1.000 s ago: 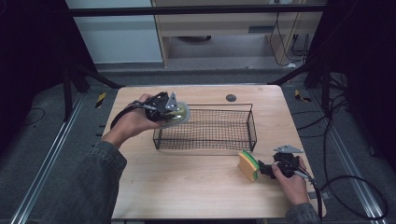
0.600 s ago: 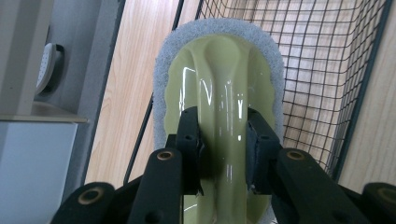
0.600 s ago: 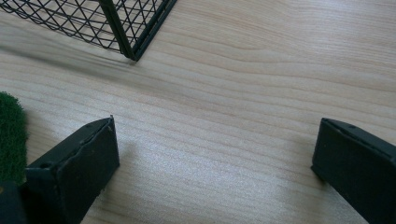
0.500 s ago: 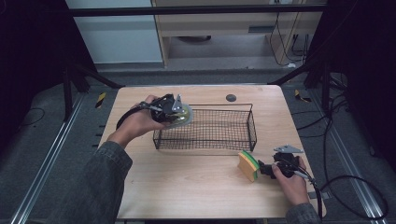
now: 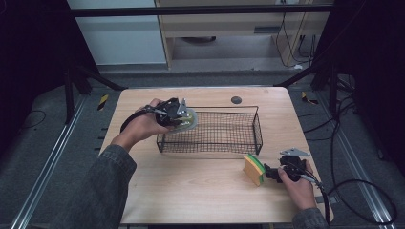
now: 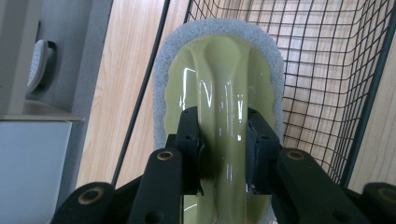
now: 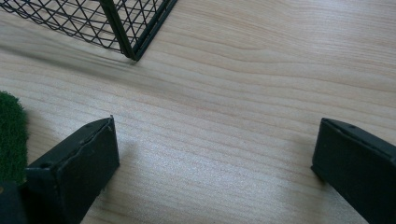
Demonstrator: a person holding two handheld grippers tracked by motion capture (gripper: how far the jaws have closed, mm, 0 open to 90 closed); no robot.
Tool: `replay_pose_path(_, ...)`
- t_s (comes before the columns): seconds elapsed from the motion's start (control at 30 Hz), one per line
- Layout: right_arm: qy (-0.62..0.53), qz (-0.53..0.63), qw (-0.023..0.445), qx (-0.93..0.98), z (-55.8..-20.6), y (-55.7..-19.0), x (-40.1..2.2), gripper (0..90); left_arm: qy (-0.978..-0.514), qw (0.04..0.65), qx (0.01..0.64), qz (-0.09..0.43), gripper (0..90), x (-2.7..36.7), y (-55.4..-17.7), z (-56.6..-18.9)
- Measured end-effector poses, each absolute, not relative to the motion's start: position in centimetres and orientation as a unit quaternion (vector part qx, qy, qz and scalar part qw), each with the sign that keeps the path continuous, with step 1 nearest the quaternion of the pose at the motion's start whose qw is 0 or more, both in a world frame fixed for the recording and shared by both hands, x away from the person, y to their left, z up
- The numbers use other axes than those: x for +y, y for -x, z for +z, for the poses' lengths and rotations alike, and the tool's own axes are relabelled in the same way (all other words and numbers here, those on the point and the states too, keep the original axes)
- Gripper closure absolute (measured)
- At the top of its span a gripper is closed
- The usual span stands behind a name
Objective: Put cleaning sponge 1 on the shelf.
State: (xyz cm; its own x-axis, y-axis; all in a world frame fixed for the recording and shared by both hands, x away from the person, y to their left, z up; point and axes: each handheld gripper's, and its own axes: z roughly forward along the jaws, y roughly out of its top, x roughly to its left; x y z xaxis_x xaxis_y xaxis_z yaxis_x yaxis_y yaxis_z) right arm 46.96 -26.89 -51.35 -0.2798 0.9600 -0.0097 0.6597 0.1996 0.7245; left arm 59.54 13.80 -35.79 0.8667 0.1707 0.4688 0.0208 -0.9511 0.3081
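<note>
Dark flooring and metal rails surround a pale wooden table (image 5: 191, 191), with a cabinet front behind it. At the left of the high view, the person's left hand (image 5: 143, 125) holds the left gripper (image 5: 184, 117) above the left end of a black wire basket (image 5: 210, 131). Its jaws are closed on the raised central handle of a pale green scrubber (image 6: 219, 93) with a grey foam rim. In the left gripper view the scrubber's long axis runs straight away from the camera, its rounded far end pointing out over the basket's edge wire. The near end is cut off behind the jaws, and the underside is hidden. Whether the scrubber touches the basket rim cannot be told.

Farther right, a yellow sponge with a green scouring face (image 5: 254, 169) stands on edge on the table, just in front of the basket's right corner. The right gripper (image 5: 270, 172), in the right hand (image 5: 298, 183), sits beside it with jaws spread wide and nothing between them. The right gripper view shows bare wood between the jaws, a sliver of green at the left edge and a basket corner above. Contact between jaw and sponge is unclear.
</note>
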Motion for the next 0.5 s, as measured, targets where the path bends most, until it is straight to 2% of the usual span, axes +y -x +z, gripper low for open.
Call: replay_pose_path(0.5, -0.550, 0.313, 0.240, 0.736, -51.3, -47.0, -26.9, 0.7, -0.959, 0.148, 0.047, 0.236, 70.7, 13.6, -60.1, -37.4)
